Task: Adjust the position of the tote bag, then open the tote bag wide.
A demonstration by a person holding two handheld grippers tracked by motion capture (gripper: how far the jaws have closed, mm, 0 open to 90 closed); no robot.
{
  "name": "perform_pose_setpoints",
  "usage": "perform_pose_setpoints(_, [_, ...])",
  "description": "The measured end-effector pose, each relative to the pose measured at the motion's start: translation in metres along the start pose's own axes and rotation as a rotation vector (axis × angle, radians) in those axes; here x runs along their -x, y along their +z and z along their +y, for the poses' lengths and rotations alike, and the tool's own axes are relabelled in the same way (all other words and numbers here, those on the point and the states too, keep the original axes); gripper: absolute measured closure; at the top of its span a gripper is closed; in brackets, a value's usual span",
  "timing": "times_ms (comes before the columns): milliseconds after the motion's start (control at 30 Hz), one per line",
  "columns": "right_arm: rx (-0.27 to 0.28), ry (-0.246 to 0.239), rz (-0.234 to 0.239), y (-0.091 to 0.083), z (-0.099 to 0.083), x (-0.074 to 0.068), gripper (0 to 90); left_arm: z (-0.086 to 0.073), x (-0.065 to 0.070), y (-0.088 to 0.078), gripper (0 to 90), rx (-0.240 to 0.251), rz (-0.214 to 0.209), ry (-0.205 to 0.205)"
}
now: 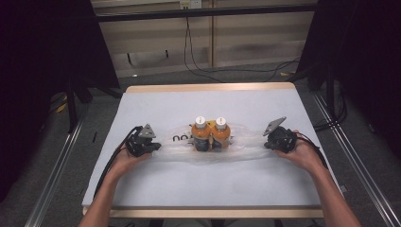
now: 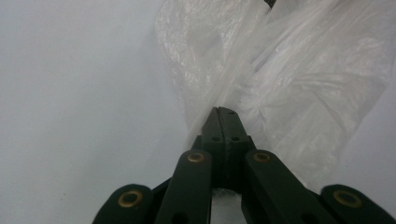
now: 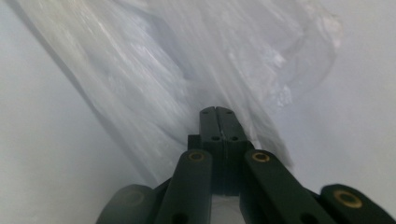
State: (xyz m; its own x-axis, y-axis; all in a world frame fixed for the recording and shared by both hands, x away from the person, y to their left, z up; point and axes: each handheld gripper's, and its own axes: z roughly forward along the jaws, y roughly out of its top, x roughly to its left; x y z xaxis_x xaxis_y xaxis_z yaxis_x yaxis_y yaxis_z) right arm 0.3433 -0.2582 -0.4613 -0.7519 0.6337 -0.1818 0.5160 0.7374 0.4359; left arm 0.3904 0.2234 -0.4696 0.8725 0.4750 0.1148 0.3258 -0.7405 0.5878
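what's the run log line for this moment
left gripper: shut on plastic bag | right gripper: shut on plastic bag | two orange bottles: upright inside bag

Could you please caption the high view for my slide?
Left tool and right tool pinch opposite ends of a clear plastic bag around two orange bottles.

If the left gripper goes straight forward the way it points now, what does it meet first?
The left gripper is shut on the clear plastic bag, so it would first push into that film. Beyond it, probably the two orange bottles inside the bag, though depth is hard to judge.
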Motion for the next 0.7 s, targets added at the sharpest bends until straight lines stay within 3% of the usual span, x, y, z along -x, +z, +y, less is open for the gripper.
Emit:
perform_pose_setpoints(167, [0.018,0.005,0.008,-0.0003,-0.0043,0.0026,90.0,-0.0005,0.0005,-0.0008,90.0,-0.004,-0.004,-0.008])
perform_pose_setpoints(333, [0.012,0.016,0.003,-0.0009,-0.0033,0.0013,90.0,-0.0026,-0.0026,-0.0003,90.0,0.030,-0.045,-0.072])
perform_pose_setpoints(500, [0.061,0.052,0.034,-0.0016,-0.0032,0.0020,90.0,-0.0037,-0.0024,-0.0010,90.0,0.041,-0.067,-0.079])
perform_pose_setpoints(700, [0.166,0.087,0.090,-0.0071,-0.0032,0.0040,90.0,-0.0014,-0.0005,-0.0086,90.0,0.132,-0.094,-0.102])
